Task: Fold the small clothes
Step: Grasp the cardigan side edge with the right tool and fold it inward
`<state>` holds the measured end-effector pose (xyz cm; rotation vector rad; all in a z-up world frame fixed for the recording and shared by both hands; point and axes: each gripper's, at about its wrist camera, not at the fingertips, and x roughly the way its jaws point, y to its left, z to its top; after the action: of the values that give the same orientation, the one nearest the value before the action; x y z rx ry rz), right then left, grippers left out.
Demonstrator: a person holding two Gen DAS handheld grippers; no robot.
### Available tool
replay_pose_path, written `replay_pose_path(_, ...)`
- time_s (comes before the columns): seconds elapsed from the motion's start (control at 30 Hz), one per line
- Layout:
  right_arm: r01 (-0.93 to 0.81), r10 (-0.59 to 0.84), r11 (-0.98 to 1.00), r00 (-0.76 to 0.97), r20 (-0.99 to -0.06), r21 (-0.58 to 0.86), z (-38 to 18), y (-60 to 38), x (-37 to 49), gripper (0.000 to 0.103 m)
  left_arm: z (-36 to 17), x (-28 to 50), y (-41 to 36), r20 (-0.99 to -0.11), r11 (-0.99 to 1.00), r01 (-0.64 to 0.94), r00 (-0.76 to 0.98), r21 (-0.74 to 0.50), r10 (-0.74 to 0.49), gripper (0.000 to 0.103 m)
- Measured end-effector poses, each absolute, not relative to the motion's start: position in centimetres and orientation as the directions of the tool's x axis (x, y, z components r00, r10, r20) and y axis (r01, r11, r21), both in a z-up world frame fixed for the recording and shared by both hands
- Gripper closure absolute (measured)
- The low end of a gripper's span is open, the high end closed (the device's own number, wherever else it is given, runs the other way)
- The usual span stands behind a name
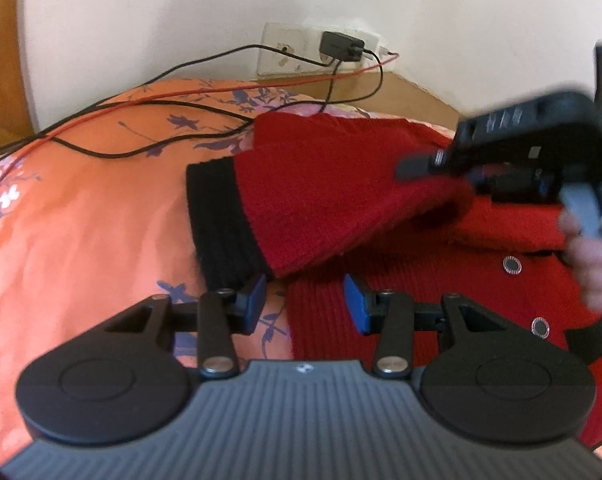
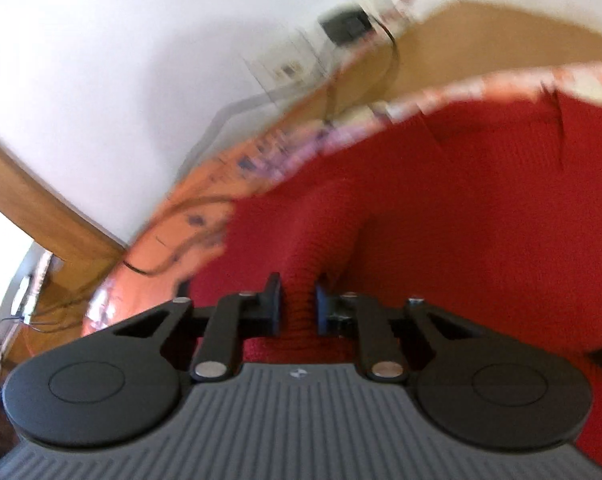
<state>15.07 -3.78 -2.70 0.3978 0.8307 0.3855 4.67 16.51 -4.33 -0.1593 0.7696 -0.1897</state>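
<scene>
A: Two tools: which one has the cardigan (image 1: 421, 320)?

B: The right tool (image 2: 297, 304), clamped on a ridge of red knit, likely carrying the sleeve (image 1: 301, 200) across. The left tool (image 1: 305, 300) hangs apart, empty, by the black cuff (image 1: 221, 220) at ten o'clock.

A: And the cardigan?

B: Flat on the orange bed (image 1: 81, 220), buttons up.

sweater (image 1: 333, 184): 1 | buttons (image 1: 512, 265): 2 | cables (image 1: 141, 148): 3 | charger (image 1: 341, 46): 1
</scene>
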Motion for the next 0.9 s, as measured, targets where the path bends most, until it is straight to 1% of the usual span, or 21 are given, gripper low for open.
replay_pose_path(0.13,-0.242,0.451,0.878,0.706,-0.545,0.413,1.1,-3.4,14.0,0.088,-4.7,5.1,16.4,-0.681,0.973,0.113,0.698,-0.201,-0.221,0.058)
replay_pose_path(0.23,-0.240,0.420,0.893,0.749,-0.512,0.380,3.0,-4.4,13.8,0.088,-4.9,5.4,16.5,-0.687,0.975,0.106,0.695,-0.194,-0.213,0.058)
replay_pose_path(0.37,-0.171,0.374,0.908,0.744,-0.554,0.383,1.9,-6.2,14.7,0.088,-4.9,5.5,16.5,-0.687,0.977,0.103,0.697,-0.189,-0.206,0.058)
replay_pose_path(0.53,-0.065,0.306,0.926,0.705,-0.640,0.372,-2.0,-7.9,15.5,0.088,-5.0,5.5,16.6,-0.685,0.977,0.103,0.699,-0.186,-0.204,0.058)
replay_pose_path(0.63,-0.037,0.276,0.938,0.678,-0.681,0.344,-4.3,-8.1,15.9,0.086,-5.0,5.5,16.6,-0.686,0.977,0.103,0.699,-0.186,-0.204,0.058)
replay_pose_path(0.7,-0.034,0.267,0.943,0.675,-0.688,0.332,-5.0,-8.1,15.7,0.074,-4.9,5.5,16.6,-0.687,0.977,0.102,0.698,-0.186,-0.203,0.058)
replay_pose_path(0.77,-0.031,0.249,0.949,0.687,-0.682,0.315,-5.0,-7.8,14.7,0.054,-4.9,5.5,16.6,-0.691,0.979,0.096,0.696,-0.180,-0.196,0.058)
replay_pose_path(0.8,-0.028,0.234,0.955,0.687,-0.688,0.297,-4.7,-7.6,14.4,0.048,-4.8,5.5,16.7,-0.693,0.979,0.093,0.695,-0.179,-0.193,0.058)
replay_pose_path(0.83,-0.033,0.223,0.960,0.691,-0.688,0.278,-4.3,-7.4,14.0,0.041,-4.7,5.4,16.7,-0.694,0.980,0.089,0.694,-0.180,-0.191,0.058)
replay_pose_path(0.87,-0.045,0.220,0.963,0.699,-0.681,0.264,-3.8,-7.1,13.5,0.037,-4.6,5.4,16.9,-0.695,0.980,0.085,0.693,-0.182,-0.190,0.058)
replay_pose_path(0.9,-0.063,0.219,0.967,0.706,-0.673,0.249,-3.1,-6.6,12.9,0.035,-4.4,5.3,17.1,-0.694,0.979,0.083,0.694,-0.185,-0.190,0.058)
